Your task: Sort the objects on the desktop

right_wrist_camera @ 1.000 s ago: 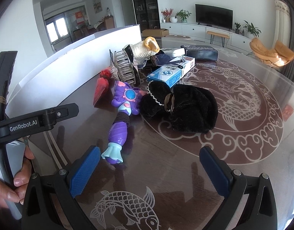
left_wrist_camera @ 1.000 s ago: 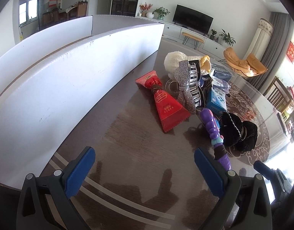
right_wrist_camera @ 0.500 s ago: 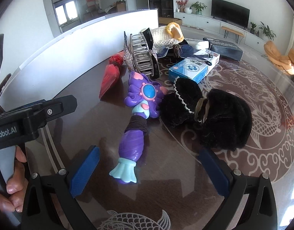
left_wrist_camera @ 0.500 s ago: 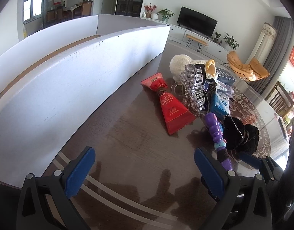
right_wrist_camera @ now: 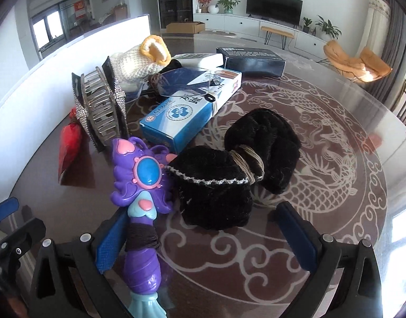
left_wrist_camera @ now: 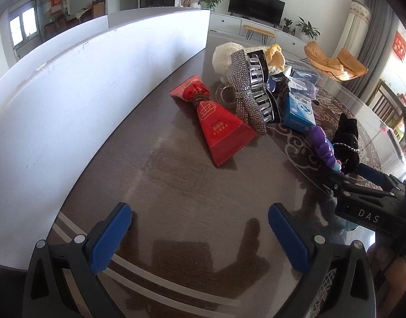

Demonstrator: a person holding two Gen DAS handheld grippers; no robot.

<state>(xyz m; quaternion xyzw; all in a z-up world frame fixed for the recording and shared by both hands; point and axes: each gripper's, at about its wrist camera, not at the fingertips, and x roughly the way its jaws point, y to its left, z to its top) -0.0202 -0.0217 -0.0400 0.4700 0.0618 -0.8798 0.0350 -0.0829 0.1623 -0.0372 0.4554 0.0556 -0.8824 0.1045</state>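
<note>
With the right gripper [right_wrist_camera: 203,235] spread wide around the purple toy wand [right_wrist_camera: 140,212], which lies on the table [right_wrist_camera: 335,159] touching the black scrunchie [right_wrist_camera: 229,169], closing may snag that scrunchie too, while the left gripper [left_wrist_camera: 200,238] hangs wide and empty.

A home living room: a flat television [right_wrist_camera: 273,6] stands on a long white cabinet [right_wrist_camera: 255,27] at 12 o'clock, with potted plants [right_wrist_camera: 327,26] beside it. At 2 o'clock sits an orange lounge chair [right_wrist_camera: 357,62] by tall curtains [left_wrist_camera: 357,34] (a dining area shows at 10 o'clock), and the glass-topped table [right_wrist_camera: 322,137] bears a dragon pattern.
</note>
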